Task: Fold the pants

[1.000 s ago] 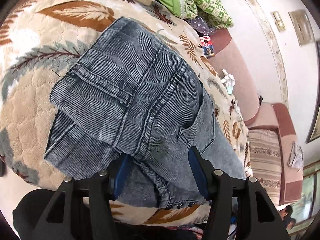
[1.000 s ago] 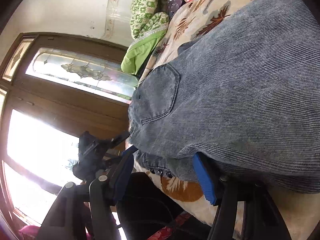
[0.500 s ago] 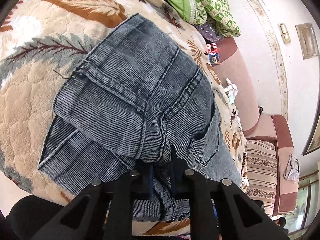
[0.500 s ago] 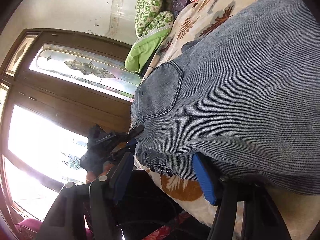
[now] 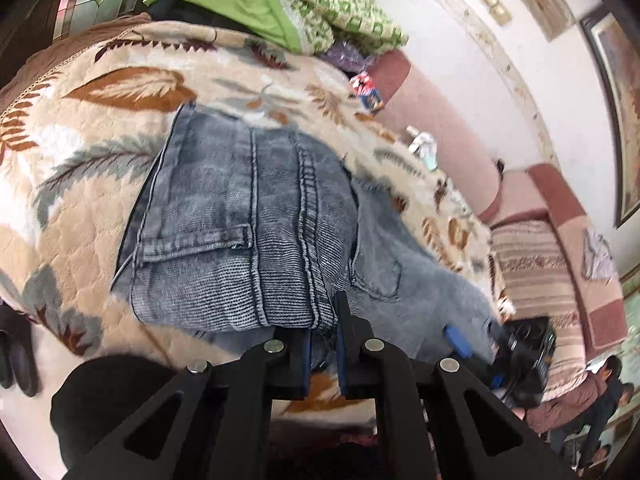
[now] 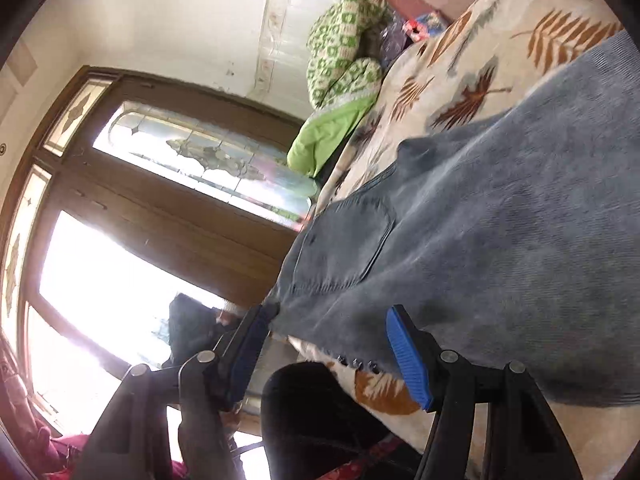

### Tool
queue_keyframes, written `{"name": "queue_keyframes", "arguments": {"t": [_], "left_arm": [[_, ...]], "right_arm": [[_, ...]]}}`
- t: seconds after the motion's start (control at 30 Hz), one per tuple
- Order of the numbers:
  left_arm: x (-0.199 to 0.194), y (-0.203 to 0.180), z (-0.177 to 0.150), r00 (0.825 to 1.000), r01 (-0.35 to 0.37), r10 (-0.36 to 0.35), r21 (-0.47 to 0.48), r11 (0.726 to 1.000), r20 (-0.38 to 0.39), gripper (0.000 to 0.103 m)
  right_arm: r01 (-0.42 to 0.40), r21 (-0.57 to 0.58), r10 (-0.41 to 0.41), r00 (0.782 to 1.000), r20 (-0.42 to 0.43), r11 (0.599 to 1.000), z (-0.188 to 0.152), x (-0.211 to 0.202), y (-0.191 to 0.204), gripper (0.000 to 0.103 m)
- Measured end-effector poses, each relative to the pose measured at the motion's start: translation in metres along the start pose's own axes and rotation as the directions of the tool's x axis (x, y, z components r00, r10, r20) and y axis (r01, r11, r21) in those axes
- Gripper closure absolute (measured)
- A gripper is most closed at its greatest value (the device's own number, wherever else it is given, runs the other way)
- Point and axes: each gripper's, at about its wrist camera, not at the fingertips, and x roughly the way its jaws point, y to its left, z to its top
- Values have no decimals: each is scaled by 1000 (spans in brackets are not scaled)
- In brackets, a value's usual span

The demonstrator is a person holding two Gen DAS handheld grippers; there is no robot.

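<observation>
Closed on denim since a second ago: left gripper (image 5: 322,340), then wide open astride the near edge of the pants (image 5: 256,216), clamped half a second back and now pinching the doubled seam at 6 o'clock in the left wrist view. Fabric bunched and lifted there; pocket flap swung from a slant to nearly level, cuff end pulled toward 9 o'clock. Reads as a lift or drag under way, not a mere clamp.

Right gripper (image 6: 340,344) unchanged in spread: jaws wide apart, nothing between the pads, blue fingers (image 6: 408,360) straddling the button edge of the pants (image 6: 500,240) at 6 o'clock in the right wrist view. Left pad just beside the waist corner, contact not resolvable. Camera rolled slightly, more bedspread visible at 1 o'clock. Same gripper visible in the left view at 4 o'clock, near the waistband.

Pants location: flat on the leaf-print blanket (image 5: 80,152), legs already doubled over the seat, back pocket facing up at centre of the right view. Green pillows (image 5: 320,12) at 12 o'clock, well clear.

Judgement: one fold in, next fold being set up. Left side secured; right side not yet gripping, so a two-point carry not ready. Risk: single-sided pull skewing the stack and sliding the top layer off the lower one.
</observation>
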Motion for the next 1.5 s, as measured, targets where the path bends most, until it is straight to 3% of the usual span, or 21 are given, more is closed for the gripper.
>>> {"name": "queue_keyframes", "arguments": {"t": [0.07, 0.13, 0.23, 0.33, 0.43, 0.53, 0.7, 0.77, 0.87, 1.0, 1.1, 1.13, 1.2, 1.23, 1.3, 1.33, 1.43, 1.5], "left_arm": [[12, 15, -3, 996, -66, 63, -39, 997, -65, 93], [27, 38, -6, 987, -79, 57, -144, 986, -152, 92], [15, 30, 0, 990, -97, 84, -110, 989, -115, 89], [3, 20, 7, 991, -109, 102, -75, 991, -91, 89], [-8, 5, 12, 990, -133, 133, -16, 991, -41, 89], [-13, -16, 13, 984, -176, 176, 61, 982, 20, 89], [-17, -30, 16, 967, -252, 241, 157, 955, 87, 85], [-15, -17, 20, 964, -263, 257, 121, 957, 62, 82], [2, 9, 23, 966, -253, 253, 8, 968, -55, 82], [10, 30, 19, 963, -235, 225, -54, 971, -147, 81], [2, 33, 17, 946, -287, 280, -19, 958, -163, 53], [-2, 33, 17, 940, -302, 297, -5, 953, -166, 50], [-12, 34, 17, 935, -317, 314, 12, 948, -164, 50], [-17, 36, 17, 934, -320, 318, 14, 947, -164, 49], [-27, 34, 17, 938, -311, 311, 29, 950, -155, 49], [-31, 33, 18, 942, -304, 306, 36, 952, -139, 48], [-30, 5, 20, 953, -286, 295, 113, 952, -72, 43], [-21, -20, 20, 963, -256, 266, 184, 949, -34, 42]], "right_arm": [[34, 25, -35, 999, 18, 999, 2, -3, -5, 37], [102, 40, -103, 995, 17, 994, 2, -2, -10, 37], [202, 43, -201, 979, -18, 978, 2, 3, -15, 37], [211, 75, -209, 977, -40, 975, 8, -4, -21, 38], [243, 65, -243, 970, 5, 968, 13, -25, -22, 38], [332, 103, -335, 942, 11, 938, 20, -49, -32, 38], [341, 229, -338, 940, -50, 912, 27, -76, -60, 45], [363, 212, -352, 932, -87, 907, 30, -80, -63, 51], [386, 199, -367, 921, -127, 901, 30, -86, -67, 58], [458, 86, -440, 882, -166, 885, 25, -85, -56, 63], [486, 23, -473, 860, -189, 874, 22, -87, -53, 65], [491, 15, -478, 854, -204, 871, 23, -87, -52, 65], [525, -17, -514, 825, -237, 851, 26, -86, -45, 65], [559, -58, -556, 797, -236, 827, 29, -84, -37, 63], [618, -156, -637, 751, -173, 770, 39, -80, -15, 61], [617, -182, -641, 754, -142, 766, 46, -79, -6, 61], [574, -199, -599, 795, -98, 794, 69, -59, 13, 57], [587, -234, -616, 784, -74, 775, 79, -31, 25, 57]]}}
